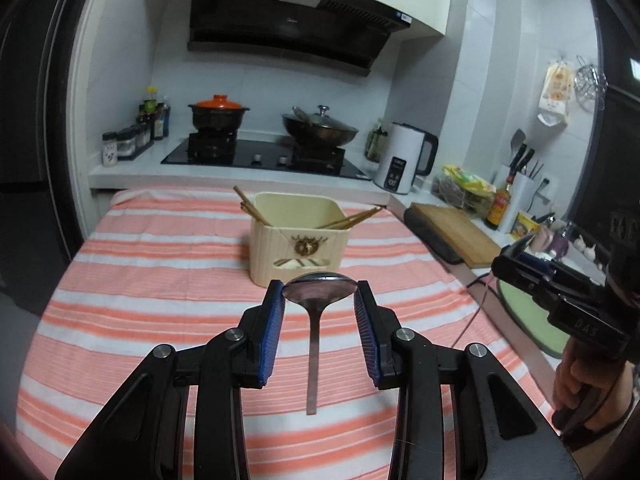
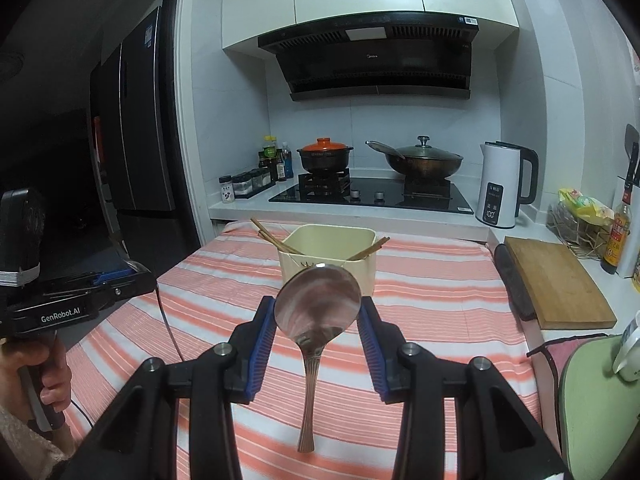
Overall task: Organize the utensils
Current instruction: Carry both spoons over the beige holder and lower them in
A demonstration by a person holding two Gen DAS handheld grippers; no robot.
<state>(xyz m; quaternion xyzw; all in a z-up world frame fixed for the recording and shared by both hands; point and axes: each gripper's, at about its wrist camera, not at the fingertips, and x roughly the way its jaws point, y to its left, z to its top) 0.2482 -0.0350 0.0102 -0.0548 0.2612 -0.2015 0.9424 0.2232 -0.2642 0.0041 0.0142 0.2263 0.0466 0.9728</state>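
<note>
1. Blue-padded and clamped, our left gripper [image 1: 320,290] holds a steel spoon [image 1: 318,292] by the edges of its bowl, the handle hanging down toward 6 o'clock above the striped cloth [image 1: 160,280].
2. Our right gripper [image 2: 318,306] is likewise closed on a second spoon [image 2: 316,304], its pads pressing the sides of the bowl, which faces the camera; its flared handle hangs toward 6 o'clock.
3. In the left wrist view, the right gripper shows at 3 o'clock, with the hand [image 1: 580,392] wrapped around its grip at 4 o'clock.
4. Just beyond both spoons, at 12 o'clock, a cream utensil box [image 1: 298,236] stands upright on the cloth-covered desk.
5. Wooden chopsticks [image 1: 252,208] lean out of the box at its left and right corners.
6. At 2 o'clock, a wooden cutting board [image 2: 560,284] lies on the counter beside the desk.
7. Farthest off, at 12 o'clock, we see a black stove [image 2: 372,196] carrying an orange-lidded pot [image 2: 324,156] and a lidded wok [image 2: 420,162], with a white kettle [image 2: 504,184] to their right.
</note>
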